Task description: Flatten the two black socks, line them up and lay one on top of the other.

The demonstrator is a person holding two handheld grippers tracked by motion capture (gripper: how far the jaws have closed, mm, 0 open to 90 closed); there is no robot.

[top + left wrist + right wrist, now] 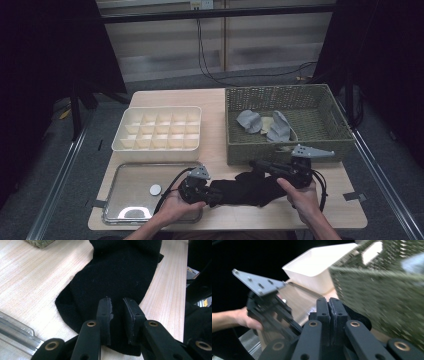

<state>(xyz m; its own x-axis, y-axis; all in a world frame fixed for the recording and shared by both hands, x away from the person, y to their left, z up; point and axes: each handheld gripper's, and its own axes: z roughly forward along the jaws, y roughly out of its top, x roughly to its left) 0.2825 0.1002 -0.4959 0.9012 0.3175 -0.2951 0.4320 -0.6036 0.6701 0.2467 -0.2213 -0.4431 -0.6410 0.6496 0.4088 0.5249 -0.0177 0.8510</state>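
1. Black cloth point(247, 189) lies on the tabletop point(215, 150) near our edge, between our two hands, just in front of the woven basket point(285, 150) and to the right of the metal tray point(131, 195).
2. We see the left hand-held gripper point(117, 305) low over the near end of the cloth; a narrow gap stands between its jaws, and they are not pressing on the cloth, which lies beneath them.
3. We see the right hand-held gripper point(329, 305) with its jaws pressed fully together. A bit of black cloth shows just behind them, but we cannot tell whether any of it is pinched.
4. Grey cloths point(265, 125) lie inside the basket.
5. White divided box point(159, 129) sits behind the tray, left of the basket.
6. Small round disc point(155, 189) rests in the tray.
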